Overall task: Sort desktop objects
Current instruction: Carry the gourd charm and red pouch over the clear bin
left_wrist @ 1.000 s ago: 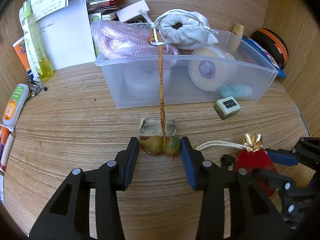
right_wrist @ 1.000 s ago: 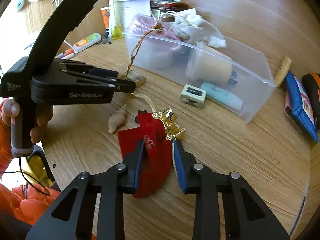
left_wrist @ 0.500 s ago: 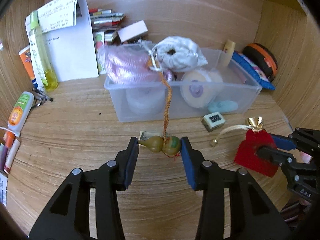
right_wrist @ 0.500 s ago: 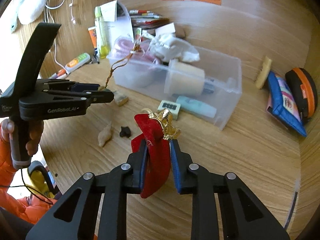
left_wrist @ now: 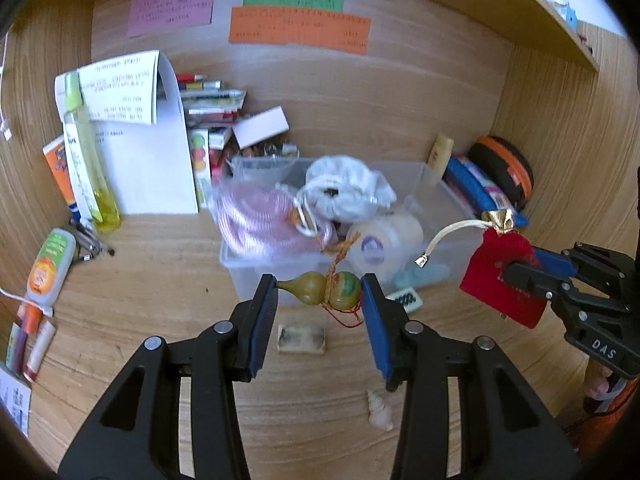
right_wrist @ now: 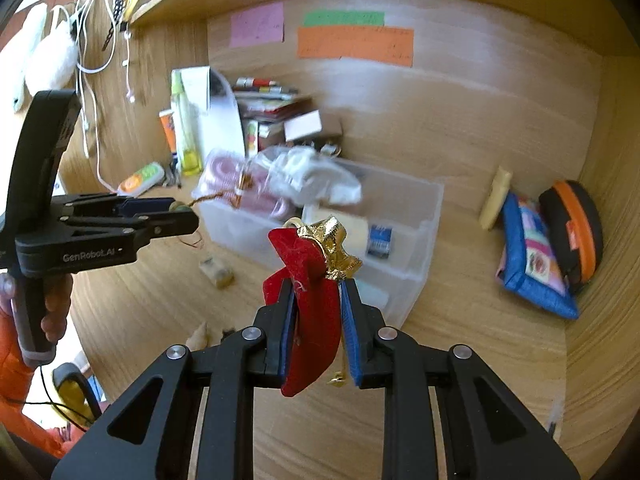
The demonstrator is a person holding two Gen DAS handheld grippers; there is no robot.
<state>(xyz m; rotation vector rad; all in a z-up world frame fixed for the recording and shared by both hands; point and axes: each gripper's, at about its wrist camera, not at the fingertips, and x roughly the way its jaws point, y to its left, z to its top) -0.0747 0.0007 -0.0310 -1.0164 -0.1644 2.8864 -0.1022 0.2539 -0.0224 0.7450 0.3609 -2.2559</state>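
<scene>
Lift is the change: over the last second I have raised both loads off the desk (left_wrist: 152,280), and both now hang in the air in front of the clear plastic bin (left_wrist: 276,280).

My left gripper (left_wrist: 320,292) has its fingers clamped end to end on the small gourd charm (left_wrist: 326,288). Earlier it sat low by the tan stone block (left_wrist: 301,338); now that block lies on the desk beneath the fingers, nearer to me than the bin. The charm's braided orange cord (left_wrist: 339,254) runs up into the bin and is tied at the white string of the white cloth pouch (left_wrist: 344,192), beside the pink rope coil (left_wrist: 256,220).

My right gripper (right_wrist: 316,312) has its fingers closed on the red velvet pouch (right_wrist: 310,316), whose gold-trimmed neck (right_wrist: 334,248) points up and away. From the left view its cream drawstring (left_wrist: 444,236) dangles free toward the bin's right end.

For the sorting, I judge both pieces are high enough to go over the bin's near wall. A small shell (left_wrist: 380,416) and the mahjong tile (left_wrist: 406,300) are still on the desk to be dealt with.
</scene>
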